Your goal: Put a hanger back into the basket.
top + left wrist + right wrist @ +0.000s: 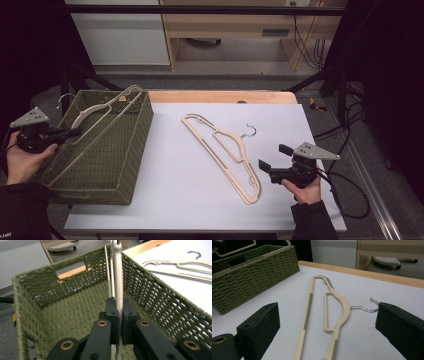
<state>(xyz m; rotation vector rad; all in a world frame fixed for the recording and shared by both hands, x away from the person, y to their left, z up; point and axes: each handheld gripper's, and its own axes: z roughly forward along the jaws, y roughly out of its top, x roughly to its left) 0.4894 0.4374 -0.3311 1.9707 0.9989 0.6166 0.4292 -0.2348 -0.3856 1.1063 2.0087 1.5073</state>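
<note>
The work in hand is loading hangers into the green woven basket (pixel 131 150), which stands on the left part of the table (pixel 190 200). The left tongs (pixel 74 132) are clenched on the edge of one cream hanger (pixel 102 111); in the left gripper view the pads (pixel 111 312) press on the thin cream bar (pixel 118 277), which runs straight away from the tongs toward the far wall of the basket. This hanger lies tilted, its upper end and metal hook (pixel 64 97) above the basket's far rim and its lower part inside. The second hanger (pixel 222 152) lies flat on the table to the right of the basket, well apart from it. Its long axis runs diagonally, from the far end nearer the basket to the near end just beside the right tongs (pixel 271 163), and its hook (pixel 249 131) points away from the basket. The right tongs stand released, holding nothing, aimed along that hanger toward the basket. The right hand (pixel 306 187) is clearly the nearer one for the second pick-up.
</note>
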